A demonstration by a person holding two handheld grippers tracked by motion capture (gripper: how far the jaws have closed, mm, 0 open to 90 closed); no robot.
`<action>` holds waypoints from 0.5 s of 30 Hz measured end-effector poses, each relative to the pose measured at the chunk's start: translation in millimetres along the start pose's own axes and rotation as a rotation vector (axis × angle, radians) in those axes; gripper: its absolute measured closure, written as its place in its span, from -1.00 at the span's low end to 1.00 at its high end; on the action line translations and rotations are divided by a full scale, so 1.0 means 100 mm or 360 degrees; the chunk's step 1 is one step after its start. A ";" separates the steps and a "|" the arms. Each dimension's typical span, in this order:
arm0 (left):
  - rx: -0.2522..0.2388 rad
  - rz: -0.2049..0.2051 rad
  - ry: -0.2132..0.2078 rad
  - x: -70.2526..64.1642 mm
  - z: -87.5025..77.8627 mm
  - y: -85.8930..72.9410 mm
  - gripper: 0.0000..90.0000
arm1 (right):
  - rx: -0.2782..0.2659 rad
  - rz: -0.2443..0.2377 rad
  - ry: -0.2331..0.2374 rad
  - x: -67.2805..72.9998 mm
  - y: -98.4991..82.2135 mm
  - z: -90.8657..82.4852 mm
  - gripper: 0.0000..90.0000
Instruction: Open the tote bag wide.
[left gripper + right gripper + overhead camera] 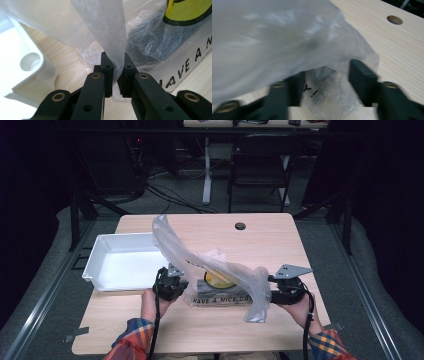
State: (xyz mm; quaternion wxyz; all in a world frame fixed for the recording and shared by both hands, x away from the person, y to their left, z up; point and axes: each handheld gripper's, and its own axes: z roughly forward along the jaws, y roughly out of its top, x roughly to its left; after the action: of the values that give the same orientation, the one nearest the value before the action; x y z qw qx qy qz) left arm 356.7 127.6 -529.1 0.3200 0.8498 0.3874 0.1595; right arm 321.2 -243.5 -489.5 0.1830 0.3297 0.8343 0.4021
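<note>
I've got my left gripper (181, 284) clamped down on a fold of the thin, clear plastic bag (220, 270). In the left gripper view the two black jaws stand almost together, and the film runs straight up from between the pads (108, 65). That's a firm pinch on the bag's near edge.

Over to my right gripper (272, 292). Its jaws stand roughly half open, and the crumpled end of the bag sags into the gap between them. In the right gripper view the right-hand finger (362, 75) stands clear of the film, and the left one is half hidden under a drape of plastic, so I can't say it touches. No grip here; the pads aren't pressing on anything. The view is blurred too.

The bag itself lies on the pale wooden table (280, 240), stretched between my two sets of fingers, with one long loose flap rearing up above the left ones. Through the film, just past the left fingertips, I see a yellow round face print (190, 10) and black lettering (185, 71) on the bag, with something dark grey (147, 40) inside it.

Beside my left fingers, on their outer side, sits a white, shallow rectangular plastic tray (105, 270); its corner shows close by in the left gripper view. Well beyond the right fingers there's a small round hole (394, 19) in the tabletop.
</note>
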 end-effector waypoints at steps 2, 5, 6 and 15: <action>0.0001 0.0003 -0.0003 0.00 0.00 0.00 0.86 | 0.0004 0.0010 -0.0002 0.01 0.01 0.02 0.31; 0.0012 0.0009 -0.0028 0.01 -0.02 0.01 0.80 | 0.0021 0.0065 -0.0002 0.00 0.00 0.10 0.78; 0.0017 0.0017 -0.0037 0.02 -0.04 0.01 0.73 | 0.0022 0.0088 -0.0007 -0.01 0.00 0.11 0.89; -0.0166 -0.0086 0.0039 0.03 -0.41 0.02 -0.07 | 0.0020 0.0226 -0.0022 -0.13 -0.06 0.10 1.00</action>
State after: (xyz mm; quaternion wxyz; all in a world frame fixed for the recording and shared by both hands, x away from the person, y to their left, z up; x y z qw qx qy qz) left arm 338.3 145.8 -497.4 0.3632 0.8191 0.4053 0.1812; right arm 334.0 -249.8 -500.2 0.1577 0.3921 0.8100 0.4065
